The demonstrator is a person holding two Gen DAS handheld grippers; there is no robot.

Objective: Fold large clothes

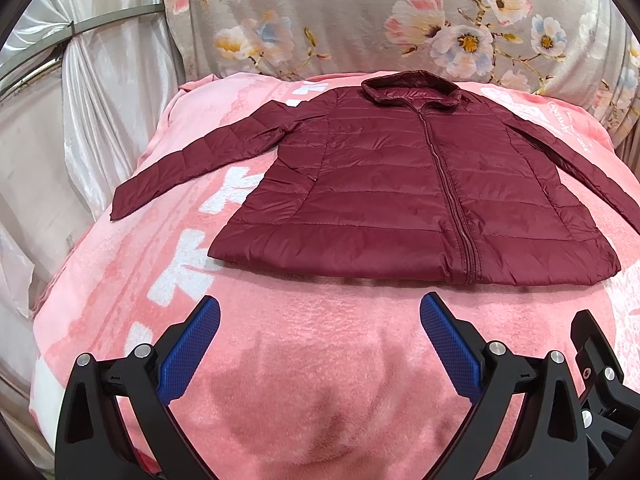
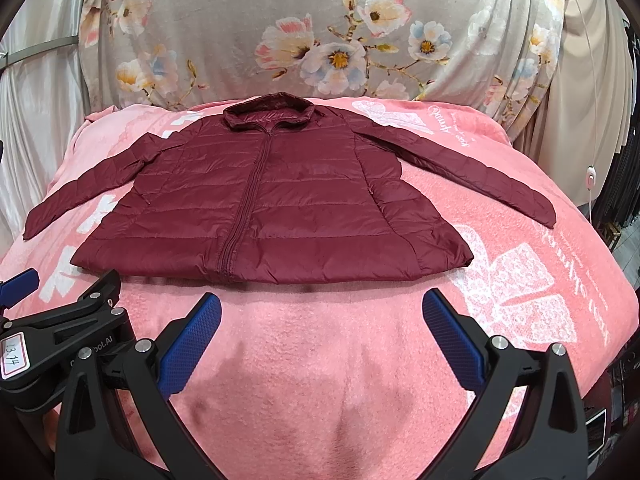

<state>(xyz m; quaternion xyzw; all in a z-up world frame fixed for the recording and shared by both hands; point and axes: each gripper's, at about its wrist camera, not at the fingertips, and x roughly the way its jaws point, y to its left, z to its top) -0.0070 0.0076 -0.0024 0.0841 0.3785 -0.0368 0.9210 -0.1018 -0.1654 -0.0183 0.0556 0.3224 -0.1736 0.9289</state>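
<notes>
A dark red quilted jacket (image 1: 400, 184) lies flat and zipped, front up, on a pink blanket (image 1: 312, 360), collar at the far end, both sleeves spread out to the sides. It also shows in the right wrist view (image 2: 280, 200). My left gripper (image 1: 320, 312) is open and empty, hovering over the blanket just short of the jacket's hem. My right gripper (image 2: 322, 312) is open and empty too, beside the left one, short of the hem. The left gripper's body shows at the left edge of the right wrist view (image 2: 60, 320).
A floral grey quilt (image 1: 360, 20) is piled behind the jacket. White satin curtains (image 1: 100, 120) hang at the left. A white cord with a switch (image 2: 590, 176) hangs at the right, near the blanket's edge. The blanket (image 2: 520, 300) drops off at both sides.
</notes>
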